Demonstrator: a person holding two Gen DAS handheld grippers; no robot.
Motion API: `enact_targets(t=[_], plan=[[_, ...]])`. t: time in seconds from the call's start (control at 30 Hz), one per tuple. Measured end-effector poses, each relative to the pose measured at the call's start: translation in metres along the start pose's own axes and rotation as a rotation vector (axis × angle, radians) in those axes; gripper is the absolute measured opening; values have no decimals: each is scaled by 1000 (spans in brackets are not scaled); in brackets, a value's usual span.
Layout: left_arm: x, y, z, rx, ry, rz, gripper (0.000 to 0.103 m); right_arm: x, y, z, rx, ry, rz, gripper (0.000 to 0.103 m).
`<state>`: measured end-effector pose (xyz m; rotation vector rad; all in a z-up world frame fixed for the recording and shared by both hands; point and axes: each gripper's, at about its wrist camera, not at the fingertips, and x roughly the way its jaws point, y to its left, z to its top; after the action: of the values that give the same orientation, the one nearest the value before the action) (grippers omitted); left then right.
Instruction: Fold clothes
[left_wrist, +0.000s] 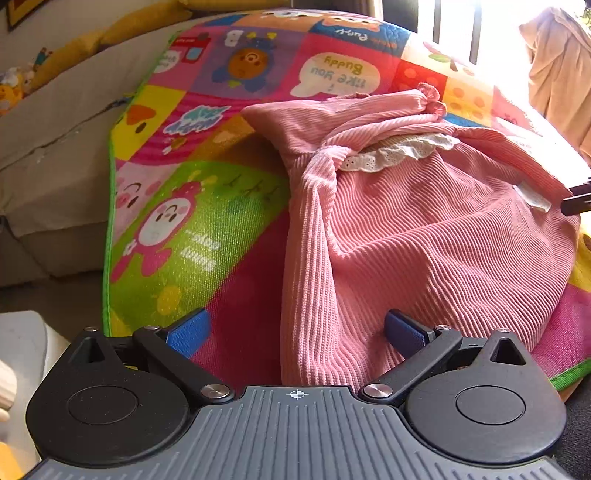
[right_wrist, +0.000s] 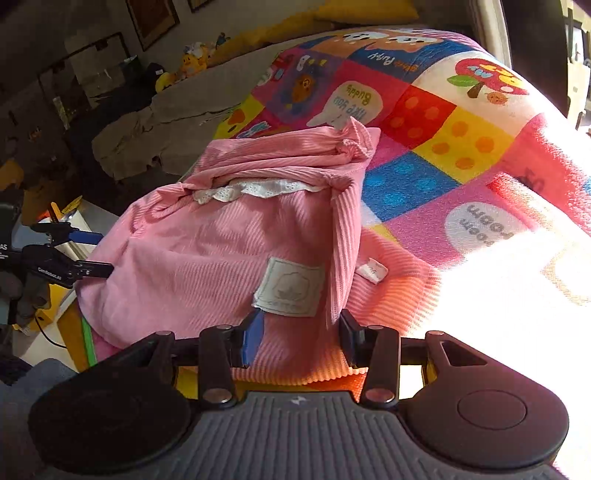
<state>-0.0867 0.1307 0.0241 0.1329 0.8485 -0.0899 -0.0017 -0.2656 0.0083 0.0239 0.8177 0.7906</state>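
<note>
We note one pink ribbed garment (left_wrist: 424, 236), bunched into a rounded heap on the cartoon-print play mat (left_wrist: 192, 206), near the mat's front edge. White eyelet lace trim (left_wrist: 399, 153) shows at the folded-over neckline. A square white fabric label (right_wrist: 290, 286) sits on the side away from the mat's green border (left_wrist: 107, 229), with a small tag (right_wrist: 372, 270) just beside it.

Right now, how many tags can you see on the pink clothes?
2: a big square tag on the pink garment, and a small white tag just right of it. Folds may hide others.
</note>
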Motion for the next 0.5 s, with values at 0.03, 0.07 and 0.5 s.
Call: enact_targets(t=[0.03,0.07,0.5], plan=[[-5,-2,4,7,-16,1,103,-4,4,2,6,-19,40,43],[-11,-6,7,18,-39,-5,103,-13,7,6,6,-55,64,43],[-13,-138,15,338,-103,-325,103,-34,23,-17,-232,-86,-295,78]])
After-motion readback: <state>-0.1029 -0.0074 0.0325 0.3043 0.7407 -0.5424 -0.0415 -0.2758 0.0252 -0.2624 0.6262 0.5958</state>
